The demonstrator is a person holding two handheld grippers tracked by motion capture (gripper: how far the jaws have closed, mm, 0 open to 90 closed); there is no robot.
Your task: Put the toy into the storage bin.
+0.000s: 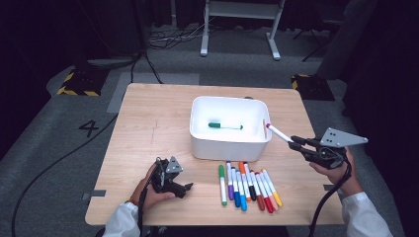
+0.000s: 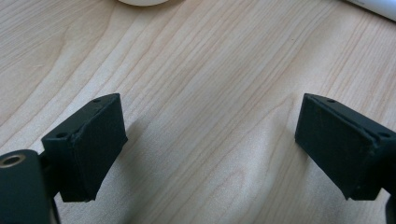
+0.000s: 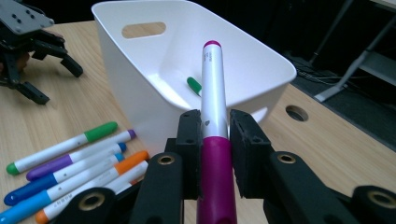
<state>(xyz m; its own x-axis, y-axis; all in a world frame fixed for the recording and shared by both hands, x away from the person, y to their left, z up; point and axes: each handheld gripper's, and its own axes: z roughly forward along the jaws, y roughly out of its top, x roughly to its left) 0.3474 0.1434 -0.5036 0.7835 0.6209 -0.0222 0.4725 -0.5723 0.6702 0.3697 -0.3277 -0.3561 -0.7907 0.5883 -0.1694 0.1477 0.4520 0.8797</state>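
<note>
Clamped between the jaws of the right gripper (image 3: 215, 144) was a magenta-capped marker (image 3: 213, 98), its barrel pointing toward the white bin (image 1: 230, 143) and its tip held in the air near the bin's right rim. One green marker (image 1: 225, 126) lay on the bin floor. Between the two hands, a row of markers (image 1: 248, 185) lay side by side on the wooden table (image 1: 153, 123), just in front of the bin. At the table's near left, the left gripper (image 1: 188, 187) sat low over bare wood, jaws spread apart with nothing between them.
</note>
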